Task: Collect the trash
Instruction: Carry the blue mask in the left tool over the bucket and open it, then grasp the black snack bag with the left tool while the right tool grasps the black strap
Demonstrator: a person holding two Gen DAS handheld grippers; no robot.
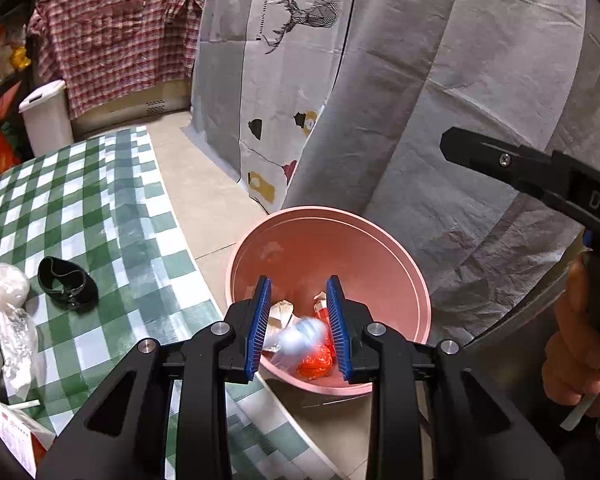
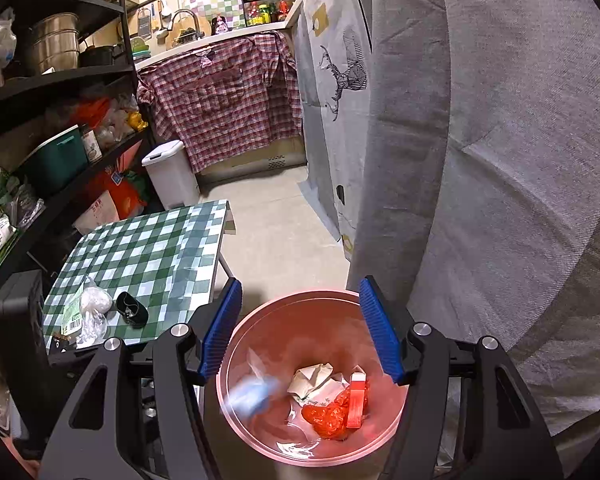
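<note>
Now a blurred white-blue scrap (image 1: pixel 304 336) sits below the left gripper (image 1: pixel 300 328), jaws apart and empty, over the pink bin (image 1: pixel 380 248). The right gripper (image 2: pixel 300 336) gapes wide, empty. Remaining wrappers (image 1: pixel 8 312) lie leftward on the checked surface (image 1: pixel 100 200), nearer the left.

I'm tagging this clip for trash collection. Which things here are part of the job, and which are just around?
Job:
pink bin
blurred white-blue piece over it
crumpled paper
orange wrapper
plastic bag on the table

Around:
black band
white pedal bin
plaid shirt
</note>
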